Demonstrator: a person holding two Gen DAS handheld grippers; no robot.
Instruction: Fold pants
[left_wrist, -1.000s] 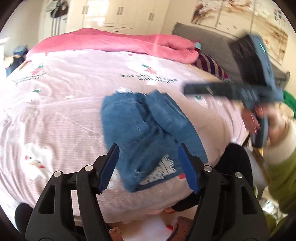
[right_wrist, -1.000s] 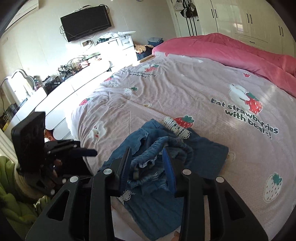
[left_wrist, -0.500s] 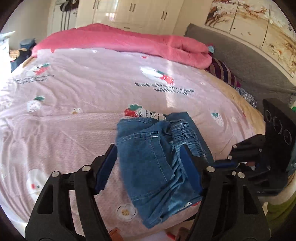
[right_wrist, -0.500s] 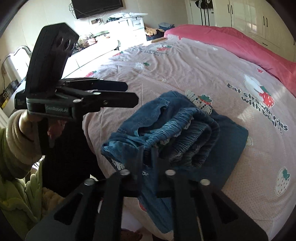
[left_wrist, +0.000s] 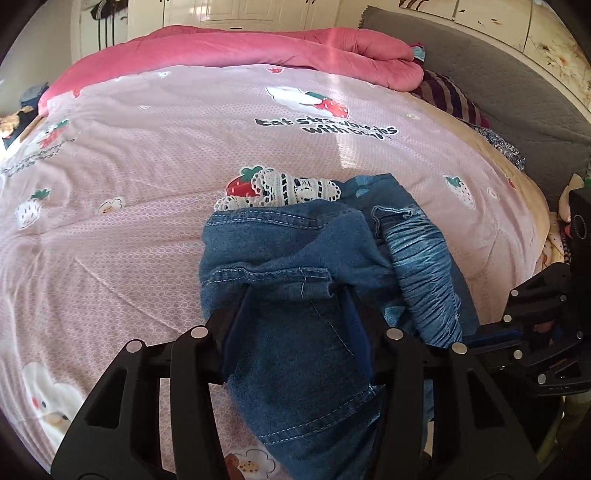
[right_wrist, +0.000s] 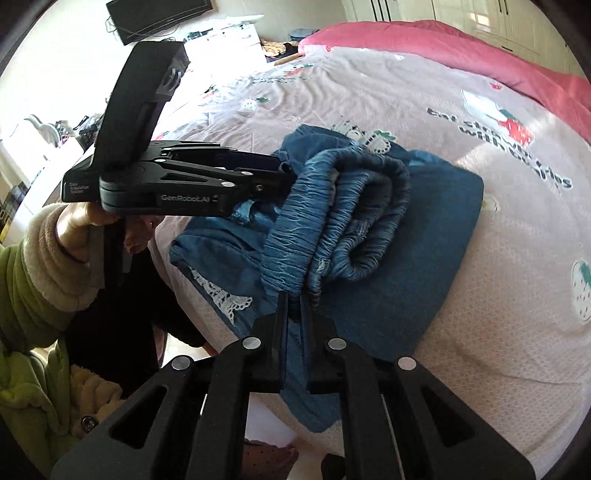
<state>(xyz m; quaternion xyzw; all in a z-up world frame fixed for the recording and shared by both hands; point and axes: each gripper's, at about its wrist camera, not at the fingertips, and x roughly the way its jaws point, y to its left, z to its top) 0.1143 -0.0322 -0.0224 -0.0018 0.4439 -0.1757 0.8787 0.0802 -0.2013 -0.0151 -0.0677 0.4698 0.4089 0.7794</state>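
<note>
Now, left wrist view: the left gripper (left_wrist: 297, 325) has denim pants (left_wrist: 295, 266) draped between and over its spread fingers, so whether they pinch is unclear, lace trim (left_wrist: 284, 190) lying beyond. Right wrist view: the right gripper (right_wrist: 293, 306) is clamped on the gathered waistband (right_wrist: 332, 206) above the bed (right_wrist: 498, 295).

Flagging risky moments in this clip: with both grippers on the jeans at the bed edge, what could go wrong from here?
1. The right gripper pinches only the bunched elastic waistband; it could slip free.
2. The left gripper has a thick wad of jeans between its fingers, so layers may shift unevenly and leave a crooked fold.
3. The jeans overhang the edge of the bed; a lost grip may drop them to the floor.
</note>
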